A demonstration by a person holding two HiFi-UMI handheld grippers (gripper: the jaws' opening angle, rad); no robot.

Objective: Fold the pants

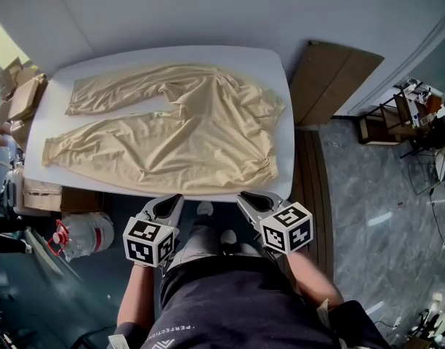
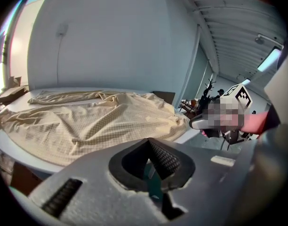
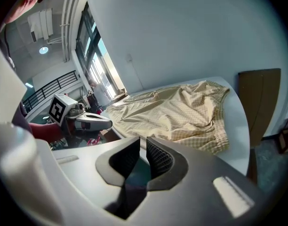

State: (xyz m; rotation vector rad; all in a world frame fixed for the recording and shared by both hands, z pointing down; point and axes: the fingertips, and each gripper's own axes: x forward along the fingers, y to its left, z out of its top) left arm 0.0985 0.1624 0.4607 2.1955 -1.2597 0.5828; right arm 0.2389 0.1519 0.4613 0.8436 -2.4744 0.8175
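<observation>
Beige pants (image 1: 186, 133) lie spread flat on the white table (image 1: 281, 86), legs pointing left and the elastic waistband (image 1: 272, 140) at the right end. Both grippers hang just off the table's near edge, in front of my body, touching no cloth. My left gripper (image 1: 175, 198) is shut with nothing in it; in its own view the pads meet (image 2: 148, 145) and the pants (image 2: 87, 121) lie ahead. My right gripper (image 1: 244, 197) shows a narrow gap between its pads (image 3: 143, 142), empty, with the waistband end of the pants (image 3: 181, 112) ahead.
Cardboard boxes (image 1: 22, 97) are stacked off the table's left end. A brown board (image 1: 331, 82) leans by the right end. A white jug with a red cap (image 1: 84, 235) stands on the floor at the near left. Cluttered shelves (image 1: 411, 115) stand at the far right.
</observation>
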